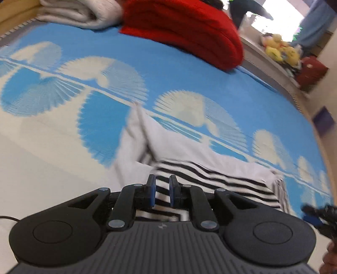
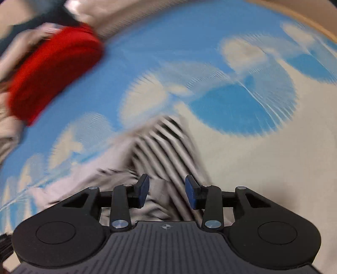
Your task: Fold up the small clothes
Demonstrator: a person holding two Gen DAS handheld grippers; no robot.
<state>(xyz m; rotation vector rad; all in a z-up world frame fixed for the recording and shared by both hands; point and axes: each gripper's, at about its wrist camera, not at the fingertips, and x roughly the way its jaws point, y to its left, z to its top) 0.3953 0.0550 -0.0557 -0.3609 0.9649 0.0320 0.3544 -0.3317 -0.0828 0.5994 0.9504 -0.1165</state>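
Note:
A small garment, white with black-and-white stripes [image 1: 221, 179], lies partly folded on the blue-and-white patterned bed sheet [image 1: 189, 75]. My left gripper [image 1: 162, 179] hovers over its near striped edge. Its jaws stand a narrow gap apart, and the cloth shows beneath the gap, not pinched. In the right wrist view the same garment [image 2: 160, 143] is blurred, with a striped section running away from me. My right gripper [image 2: 167, 179] is above it, jaws well apart and nothing between the pads. A dark piece of the right gripper [image 1: 320, 215] shows at the left view's right edge.
A folded red blanket [image 1: 185, 29] and a folded white blanket [image 1: 80, 12] lie at the far end of the bed. Beyond the bed's right edge, yellow plush toys [image 1: 280, 50] and a red bag [image 1: 311, 71] sit on a ledge. The red blanket [image 2: 52, 73] also appears blurred.

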